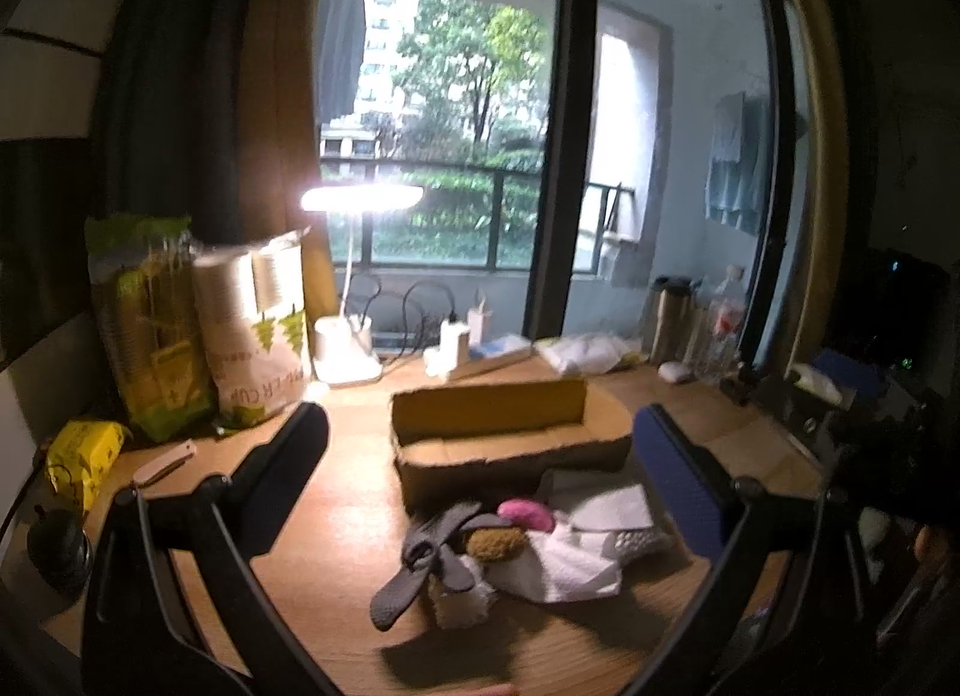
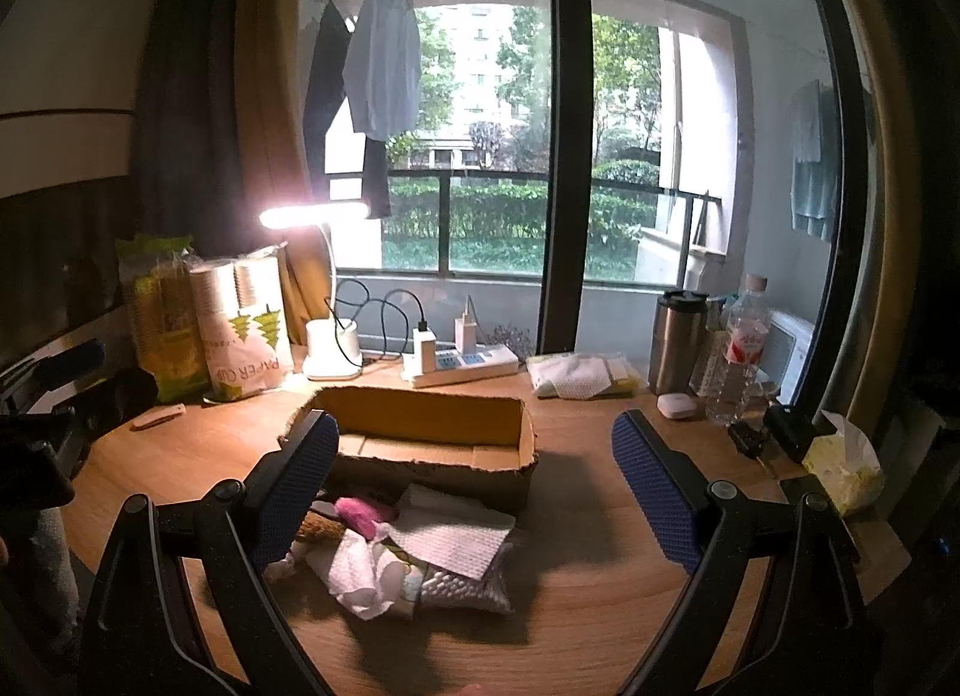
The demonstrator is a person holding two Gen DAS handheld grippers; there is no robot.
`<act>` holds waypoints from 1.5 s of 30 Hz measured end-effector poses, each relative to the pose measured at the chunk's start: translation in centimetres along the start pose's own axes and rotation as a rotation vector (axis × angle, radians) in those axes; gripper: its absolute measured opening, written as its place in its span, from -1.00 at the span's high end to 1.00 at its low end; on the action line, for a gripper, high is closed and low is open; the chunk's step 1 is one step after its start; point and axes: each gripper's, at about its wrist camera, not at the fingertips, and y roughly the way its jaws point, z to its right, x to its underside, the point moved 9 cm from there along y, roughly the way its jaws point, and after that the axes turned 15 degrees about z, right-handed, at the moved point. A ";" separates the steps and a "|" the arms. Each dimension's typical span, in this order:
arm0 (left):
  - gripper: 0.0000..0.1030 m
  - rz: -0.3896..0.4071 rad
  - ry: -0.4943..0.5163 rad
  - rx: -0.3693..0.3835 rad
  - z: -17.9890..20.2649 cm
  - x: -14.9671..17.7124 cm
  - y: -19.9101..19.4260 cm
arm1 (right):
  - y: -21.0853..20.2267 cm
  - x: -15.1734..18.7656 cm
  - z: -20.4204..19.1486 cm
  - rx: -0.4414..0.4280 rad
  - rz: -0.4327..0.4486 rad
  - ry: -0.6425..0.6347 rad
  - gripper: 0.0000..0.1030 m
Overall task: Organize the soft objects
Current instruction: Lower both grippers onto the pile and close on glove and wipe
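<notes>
Both grippers, left [image 1: 480,444] and right [image 2: 474,450], hang agape, empty. Risk: loose white tissue sheets [image 2: 447,540] near the wooden table's [image 2: 600,564] front edge may slide off before reaching the shallow brown cardboard box [image 2: 432,444].

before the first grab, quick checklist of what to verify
1. Left tool open, holding nothing: ok.
2. Right tool open, holding nothing: ok.
3. Cardboard box open on top, nothing seen inside: ok.
4. Soft pile lies on the desk in front of the box, none sorted yet: not ok.
5. Grey glove lies at the pile's edge, not buried: ok.
6. Pieces overlap; whether one lifts alone: cannot tell.
</notes>
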 end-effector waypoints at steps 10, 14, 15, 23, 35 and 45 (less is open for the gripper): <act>-0.99 -0.178 0.001 -0.039 -1.8 6.2 3.7 | 3.7 5.3 1.5 0.005 -0.147 0.042 -0.84; -0.99 -0.250 -0.021 -0.047 -2.4 8.4 5.4 | 4.9 7.5 1.6 -0.002 -0.204 0.049 -0.84; -0.99 -0.263 -0.034 -0.045 -2.5 8.8 5.7 | 5.3 8.1 1.7 -0.004 -0.219 0.050 -0.84; -0.97 -0.361 -0.081 -0.066 -4.2 12.1 8.8 | 7.8 11.3 2.2 -0.008 -0.307 0.066 -0.84; -0.94 -0.532 -0.155 -0.087 -6.8 17.3 12.4 | 12.5 15.0 1.6 -0.063 -0.419 0.092 -0.73; -0.56 -0.613 -0.207 -0.023 -6.1 19.3 13.5 | 16.5 16.5 -0.7 -0.134 -0.468 0.071 -0.66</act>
